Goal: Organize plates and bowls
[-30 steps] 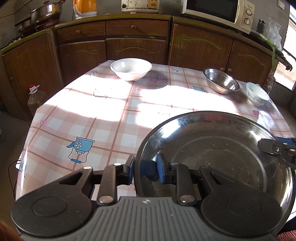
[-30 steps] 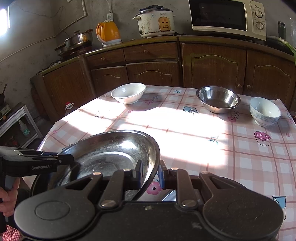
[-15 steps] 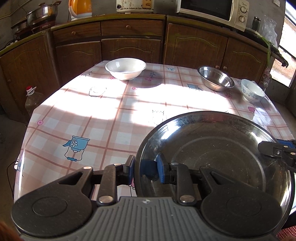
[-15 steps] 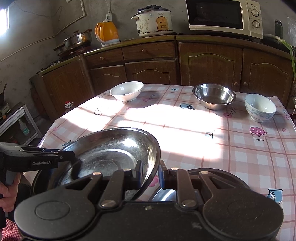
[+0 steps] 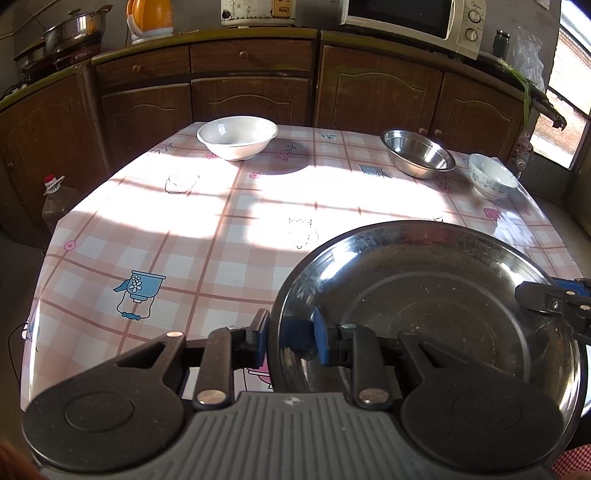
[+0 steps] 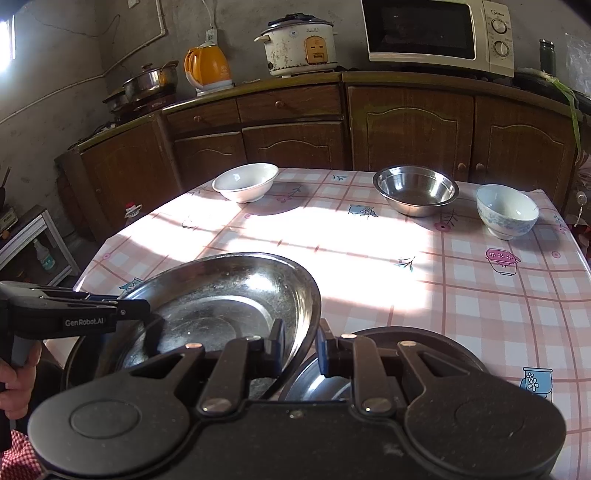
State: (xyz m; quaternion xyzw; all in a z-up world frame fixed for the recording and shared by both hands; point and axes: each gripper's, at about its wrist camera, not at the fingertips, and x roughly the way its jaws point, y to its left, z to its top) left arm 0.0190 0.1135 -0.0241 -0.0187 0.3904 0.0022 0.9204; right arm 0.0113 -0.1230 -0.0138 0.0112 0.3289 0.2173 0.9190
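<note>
Both grippers hold one large steel plate (image 5: 424, 302) above the near edge of the table. My left gripper (image 5: 290, 338) is shut on its left rim. My right gripper (image 6: 299, 345) is shut on its right rim, and the plate (image 6: 221, 299) tilts in that view. The right gripper also shows at the plate's right edge in the left wrist view (image 5: 554, 302). A second steel plate (image 6: 321, 384) lies under the right gripper, mostly hidden. At the far end stand a white bowl (image 5: 237, 137), a steel bowl (image 5: 419, 152) and a blue-patterned bowl (image 5: 492, 181).
The table carries a pink checked cloth (image 5: 207, 236) with sunlight across its middle. Brown cabinets (image 6: 295, 140) run behind it, with a microwave (image 6: 436, 35), rice cooker (image 6: 299, 44) and orange kettle (image 6: 208, 68) on top. An oil bottle (image 5: 55, 199) stands on the floor at left.
Both grippers have lifted the large plate and drawn it back toward the near edge. A second plate has come into sight under the right gripper.
</note>
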